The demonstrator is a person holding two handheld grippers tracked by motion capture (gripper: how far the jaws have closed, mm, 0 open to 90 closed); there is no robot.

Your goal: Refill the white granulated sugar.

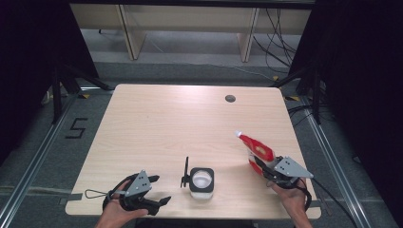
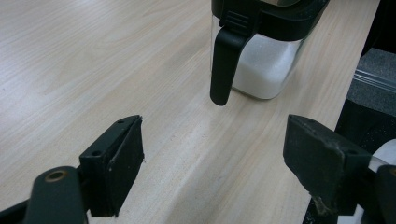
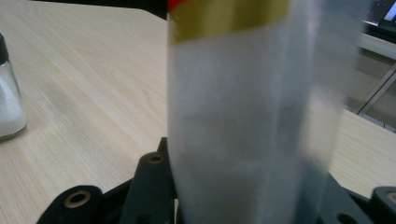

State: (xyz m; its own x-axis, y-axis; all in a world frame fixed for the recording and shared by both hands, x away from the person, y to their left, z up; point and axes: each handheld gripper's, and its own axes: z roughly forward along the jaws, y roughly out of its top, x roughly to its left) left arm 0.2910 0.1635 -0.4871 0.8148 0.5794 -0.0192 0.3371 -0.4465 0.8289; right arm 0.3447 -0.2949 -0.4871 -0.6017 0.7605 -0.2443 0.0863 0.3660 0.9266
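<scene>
Two tongs in play, one thing in hand — the right tongs (image 1: 264,167) are clamped on the lower end of a red-and-white bag (image 1: 255,149) near the right edge of the desk (image 1: 157,123), and from the right gripper view its pale body (image 3: 243,116) rises straight up between the jaws, pressed on both sides. Gripping the bottom makes sense, I'd say: it leaves the white tip free, ready to tilt toward the jar (image 1: 201,182) of white grains sitting open near the front edge, its black lid flap (image 1: 185,173) swung off to the left. The bag's long axis runs from the tongs up and away to the left in the high view, tip pointing toward the far left of the desk — not yet at the jar. The left tongs (image 1: 159,190) rest wide open and empty just left of the jar, lined up on it (image 2: 261,56), likely to steady it.
</scene>
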